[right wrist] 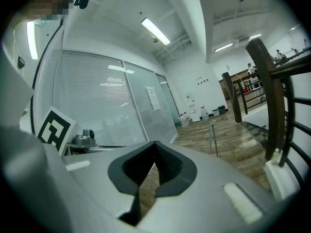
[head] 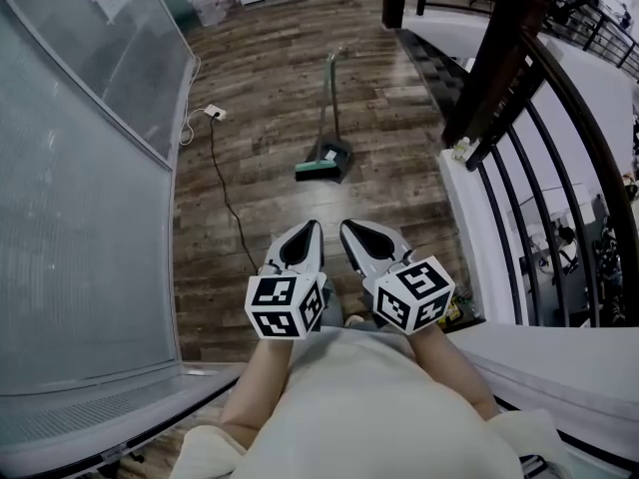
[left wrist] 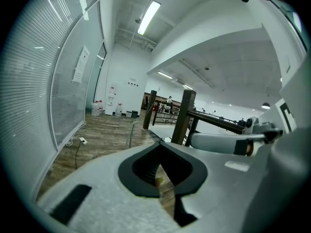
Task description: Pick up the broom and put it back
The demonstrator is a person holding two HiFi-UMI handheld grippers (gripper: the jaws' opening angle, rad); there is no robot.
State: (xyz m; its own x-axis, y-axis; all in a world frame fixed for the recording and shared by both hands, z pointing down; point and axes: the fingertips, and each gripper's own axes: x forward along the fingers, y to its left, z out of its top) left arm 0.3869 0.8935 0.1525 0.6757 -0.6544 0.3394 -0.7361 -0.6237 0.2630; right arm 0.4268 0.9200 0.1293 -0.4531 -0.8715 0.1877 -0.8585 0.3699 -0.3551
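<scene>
The broom (head: 321,166), with a green head and a long thin handle, stands with a dark dustpan (head: 335,155) on the wood floor some way ahead of me. Its handle shows as a thin line in the left gripper view (left wrist: 131,134) and in the right gripper view (right wrist: 212,137). My left gripper (head: 312,228) and right gripper (head: 348,228) are held side by side in front of my body, well short of the broom. Each has its jaws closed together with nothing between them, as the left gripper (left wrist: 159,144) and right gripper (right wrist: 155,143) show in their own views.
A glass partition with blinds (head: 90,168) runs along the left. A white power strip (head: 215,114) and its black cable lie on the floor beside it. A black railing with dark wooden posts (head: 504,78) and a white ledge (head: 469,218) border the right. Water jugs (head: 210,3) stand at the far end.
</scene>
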